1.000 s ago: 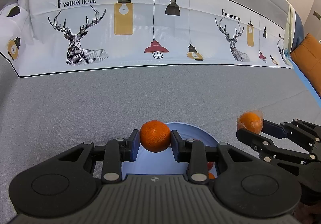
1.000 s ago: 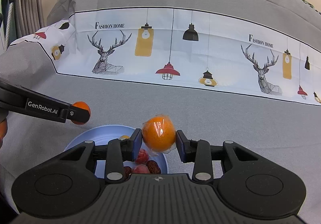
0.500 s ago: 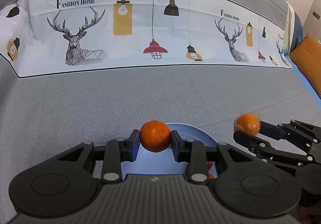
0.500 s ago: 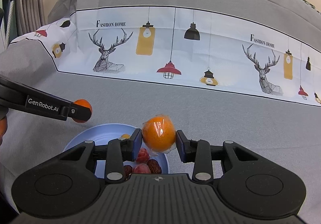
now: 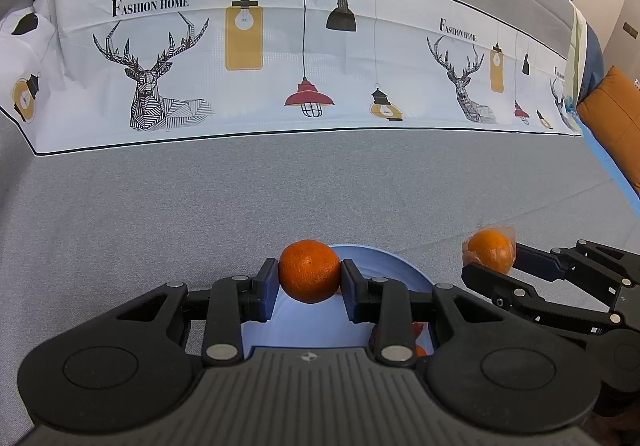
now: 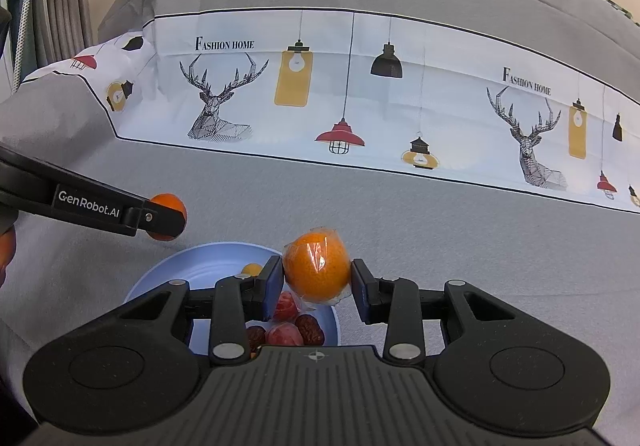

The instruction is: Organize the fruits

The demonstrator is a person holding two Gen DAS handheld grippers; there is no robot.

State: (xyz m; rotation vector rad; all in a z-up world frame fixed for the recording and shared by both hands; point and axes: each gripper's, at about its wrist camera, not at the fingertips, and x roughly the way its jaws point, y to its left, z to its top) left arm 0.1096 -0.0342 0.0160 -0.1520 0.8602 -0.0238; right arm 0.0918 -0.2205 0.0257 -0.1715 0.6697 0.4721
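The left hand-held gripper is clamped on a bare, round, deep-orange mandarin, low in the frame's centre over the far rim of a light-blue round plate. The right hand-held gripper is clamped on a film-wrapped orange mandarin above the plate's right edge. Released here, either fruit would likely roll off onto the grey cloth; slick film invites slipping.

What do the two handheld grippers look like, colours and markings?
Both are matte black plastic. The left gripper and the right gripper each have a ribbed body with a small compass-like mark, two round discs at the sides, linkage arms with silver pivot pins, and dark blue pads. White "GenRobot.AI" lettering runs along the left gripper's side in the right wrist view. No cables or sleeves show.
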